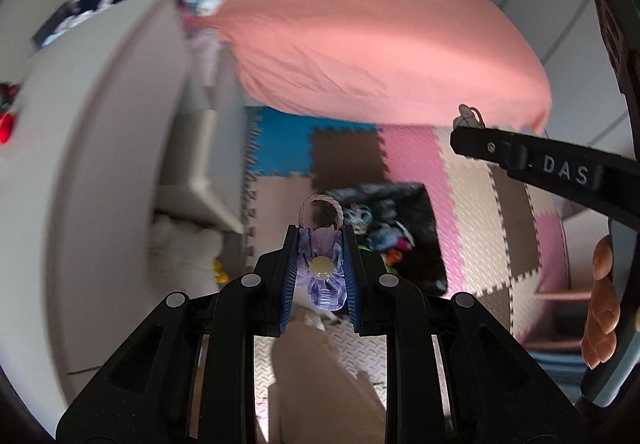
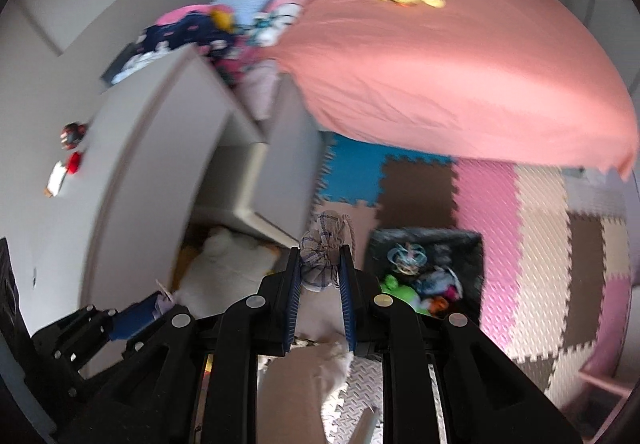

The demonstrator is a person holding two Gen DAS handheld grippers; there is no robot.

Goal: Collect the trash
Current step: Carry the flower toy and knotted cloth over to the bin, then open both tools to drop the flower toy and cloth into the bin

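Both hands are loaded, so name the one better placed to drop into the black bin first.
Left, marginally. Its purple flower hair tie hangs right at the black bin; the right gripper's plaid hair tie sits left of the bin.

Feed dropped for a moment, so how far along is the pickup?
Done: the black bin on the mat already holds several items. In hand: left hand-held gripper clamps a purple hair tie, right hand-held gripper a plaid hair tie. Left: dropping both in.

left gripper (image 1: 320, 240) | jaws clamped on purple hair tie (image 1: 322, 268) | above black bin (image 1: 416, 220) on foam mat (image 1: 472, 204)
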